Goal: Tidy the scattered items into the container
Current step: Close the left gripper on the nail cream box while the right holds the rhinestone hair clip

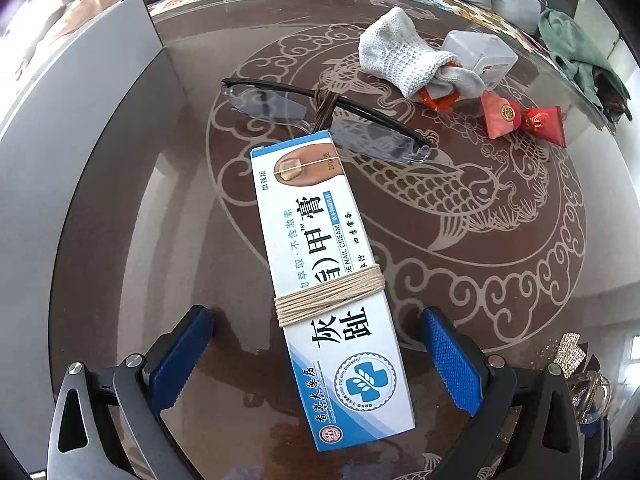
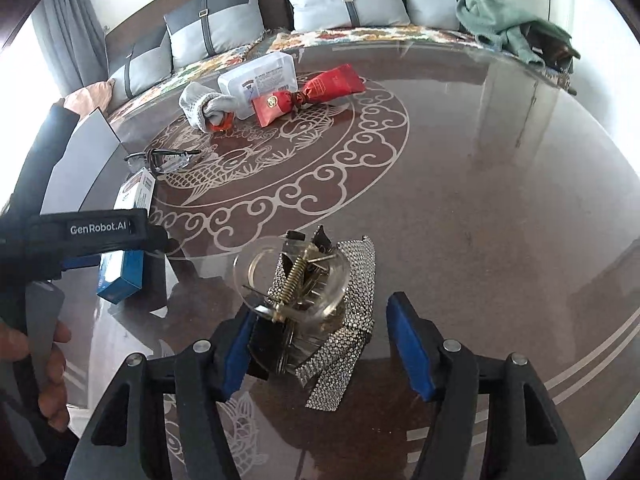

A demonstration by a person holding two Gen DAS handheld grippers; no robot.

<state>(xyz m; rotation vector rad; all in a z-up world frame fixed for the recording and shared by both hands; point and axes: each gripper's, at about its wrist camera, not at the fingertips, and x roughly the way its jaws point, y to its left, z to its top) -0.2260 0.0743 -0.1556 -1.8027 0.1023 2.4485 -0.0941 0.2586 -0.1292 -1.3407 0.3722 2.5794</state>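
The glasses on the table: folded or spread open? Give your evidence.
Folded. In the left wrist view the glasses lie flat, a dark band tied round their middle.

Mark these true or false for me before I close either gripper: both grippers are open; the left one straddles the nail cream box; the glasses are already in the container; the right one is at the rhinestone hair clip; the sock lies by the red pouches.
1. Both grippers are open. True: the left gripper and right gripper both stand wide apart.
2. The left gripper straddles the nail cream box. True.
3. The glasses are already in the container. False: they lie on the table, beyond the box.
4. The right gripper is at the rhinestone hair clip. True.
5. The sock lies far from the red pouches. False: they are close together.
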